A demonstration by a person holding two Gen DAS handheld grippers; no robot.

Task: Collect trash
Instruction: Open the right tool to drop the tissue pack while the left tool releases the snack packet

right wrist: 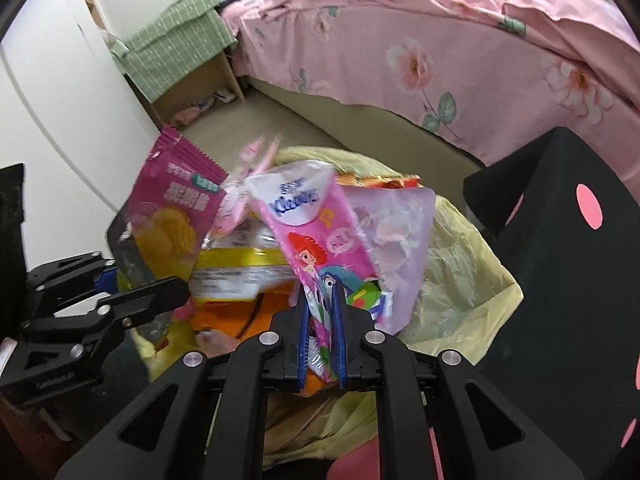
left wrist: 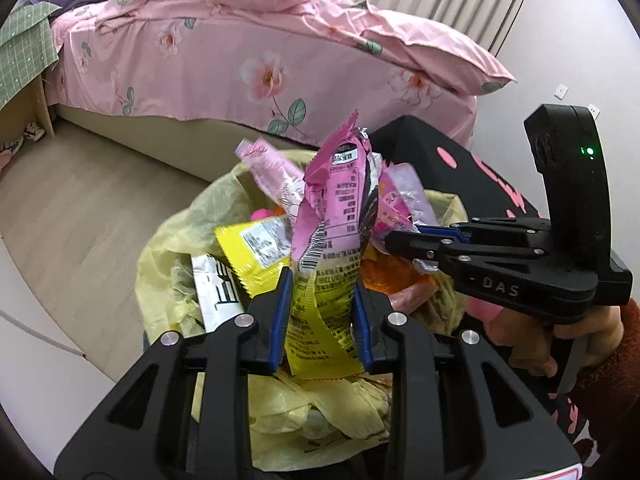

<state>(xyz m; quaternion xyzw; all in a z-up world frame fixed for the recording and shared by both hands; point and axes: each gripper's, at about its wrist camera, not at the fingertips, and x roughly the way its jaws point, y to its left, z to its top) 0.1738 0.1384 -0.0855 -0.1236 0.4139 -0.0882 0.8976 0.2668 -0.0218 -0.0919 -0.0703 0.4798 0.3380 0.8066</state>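
My left gripper [left wrist: 322, 276] is shut on a pink and yellow snack wrapper [left wrist: 340, 216], held upright over a bin lined with a yellow bag [left wrist: 168, 240]; it also shows in the right wrist view [right wrist: 168, 216]. My right gripper [right wrist: 322, 292] is shut on a pink cartoon tissue pack wrapper [right wrist: 316, 236] above the same bag [right wrist: 460, 276]. The right gripper shows in the left wrist view [left wrist: 396, 240] beside the held wrapper. The bag is full of wrappers, among them a yellow one [left wrist: 256, 252].
A bed with a pink floral cover [left wrist: 240, 52] stands behind the bin. A black box with pink dots [right wrist: 568, 248] sits right of the bin. A small table under green cloth [right wrist: 180, 44] and a white wardrobe [right wrist: 52, 92] stand at left.
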